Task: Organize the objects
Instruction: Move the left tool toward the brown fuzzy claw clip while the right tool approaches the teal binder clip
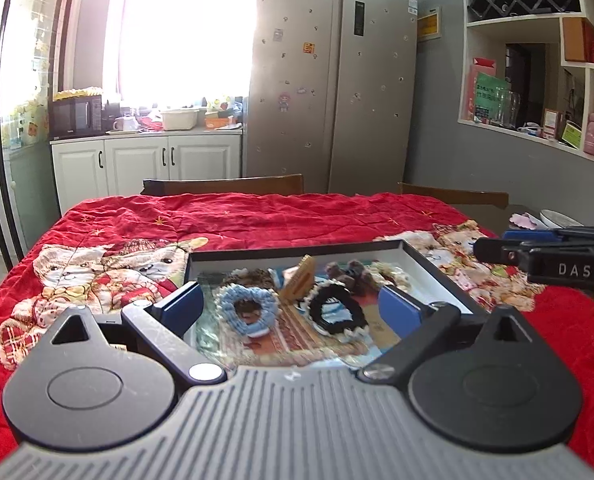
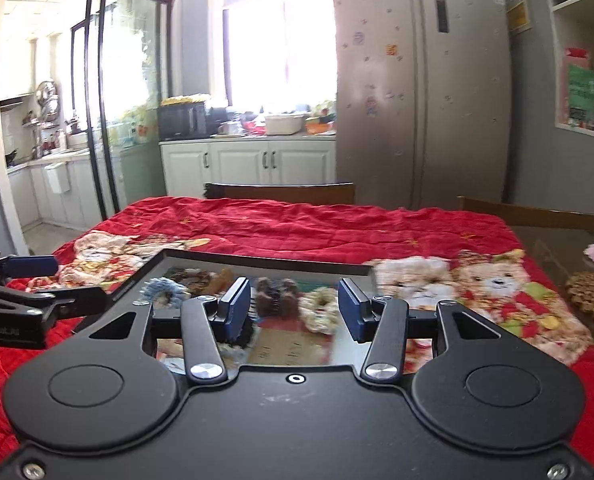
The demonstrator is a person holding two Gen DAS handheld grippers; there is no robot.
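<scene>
Scrunchies [image 1: 245, 309] crowd the tray [image 1: 297, 249]. Left gripper [image 1: 293, 310] and right gripper [image 2: 295, 306] hang above the tray, both spread and empty. Closing there could pinch two at once.

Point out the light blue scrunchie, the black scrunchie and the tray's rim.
light blue scrunchie [image 1: 245, 309]: left wrist view, on its knitted ring, left side.
black scrunchie [image 1: 334, 309]: left wrist view, on its dark ring, lower left.
tray [image 1: 297, 249]: left wrist view, on the dark far rim.
</scene>
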